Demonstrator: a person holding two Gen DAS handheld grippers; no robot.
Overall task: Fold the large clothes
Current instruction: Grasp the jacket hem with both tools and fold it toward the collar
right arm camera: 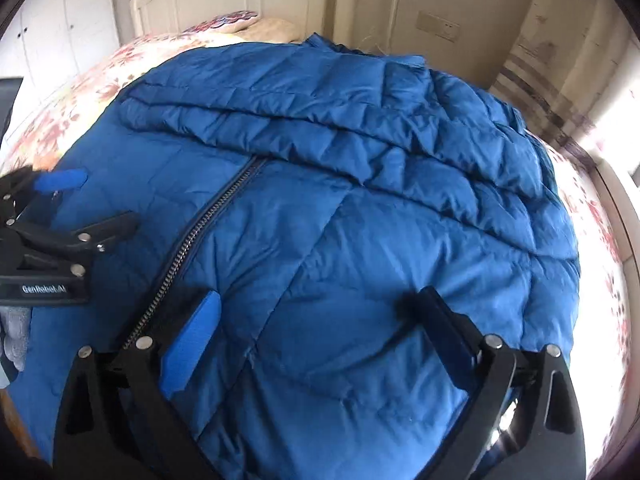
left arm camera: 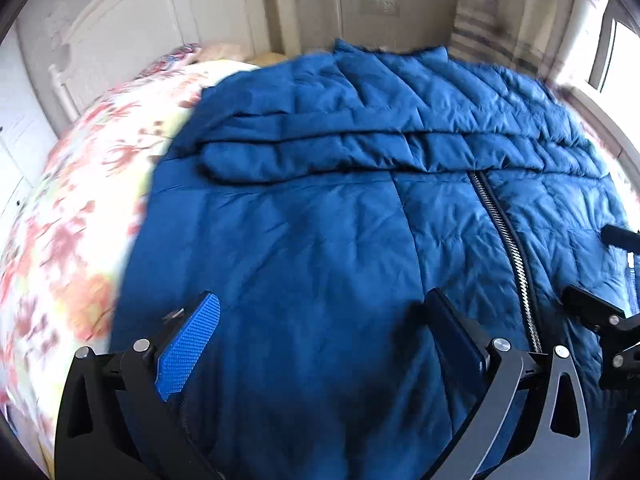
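Observation:
A large blue quilted down jacket [left arm camera: 320, 220] lies flat on the bed, zipper [left arm camera: 508, 240] up, with both sleeves folded across its chest. My left gripper [left arm camera: 324, 308] is open, its jaws wide apart over the jacket's lower left part. My right gripper [right arm camera: 316, 308] is open over the jacket [right arm camera: 360, 220], right of the zipper [right arm camera: 208, 220]. Each gripper shows in the other's view: the right one at the right edge [left arm camera: 600, 312], the left one at the left edge [right arm camera: 60, 208]. Neither holds cloth.
The bed has a floral sheet [left arm camera: 72, 220] and a white headboard [left arm camera: 132, 28] at the far end. Pillows [right arm camera: 256, 26] lie by the headboard. A window [left arm camera: 616, 56] is on the right, white cabinets [right arm camera: 48, 20] on the left.

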